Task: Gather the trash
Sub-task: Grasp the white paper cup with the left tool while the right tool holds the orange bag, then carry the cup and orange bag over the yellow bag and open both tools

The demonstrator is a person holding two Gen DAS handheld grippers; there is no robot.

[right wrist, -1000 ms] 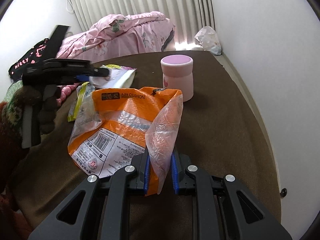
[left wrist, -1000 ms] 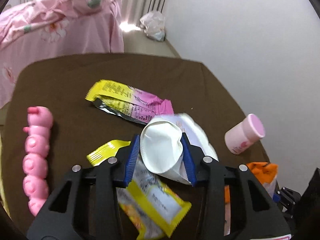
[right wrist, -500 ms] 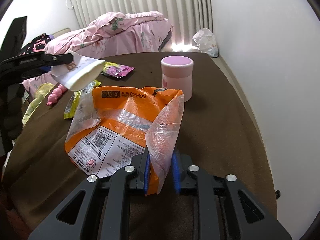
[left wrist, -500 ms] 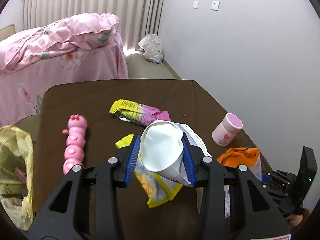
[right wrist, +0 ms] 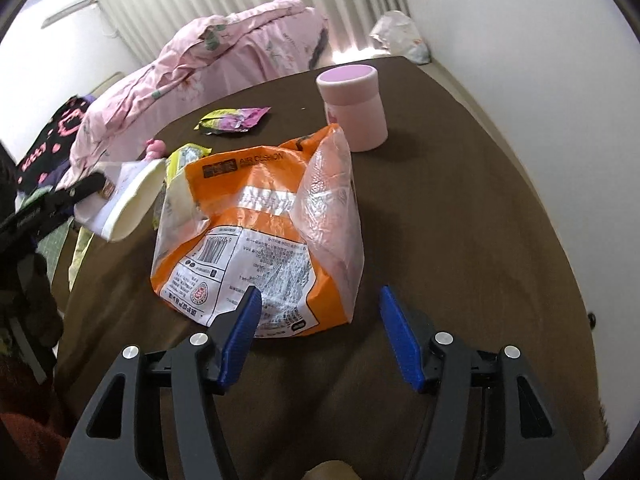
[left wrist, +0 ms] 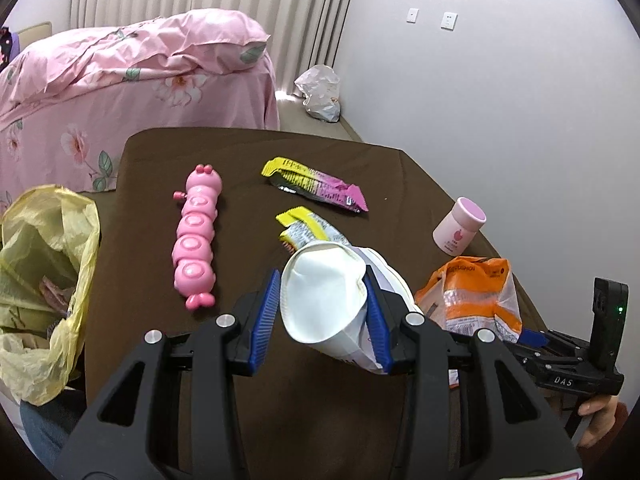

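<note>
Left claw: the left gripper [left wrist: 323, 316] squeezes one white crushed cup [left wrist: 324, 296] between its two blue pads. The cup is held up in the air above the brown table [left wrist: 248, 148].
Right claw: the right gripper [right wrist: 320, 332] has its two blue pads spread wide apart. It holds nothing. One pad is just beside the orange bag's bottom edge.
Orange bag: one orange bag [right wrist: 260, 232] sits on the table, right in front of the right claw. It is puffed up, with a clear part on one side.
Wrappers: two lie on the table. One pink and yellow wrapper [left wrist: 316, 188] lies flat farther back. One yellow wrapper [left wrist: 300, 228] lies nearer, partly hidden behind the cup.
Trash bag: one yellow trash bag [left wrist: 44, 276] hangs open beside the left edge of the table. Some scraps show inside it.
Pink toy: one pink caterpillar toy [left wrist: 196, 236] lies on the table, between the yellow trash bag and the wrappers.
Pink jar: one pink jar [right wrist: 354, 108] stands upright on the table, just behind the orange bag.
Bed: one bed with a pink flowery blanket [left wrist: 132, 76] is behind the table.
Floor bag: one white plastic bag [left wrist: 320, 92] sits on the floor by the wall.
</note>
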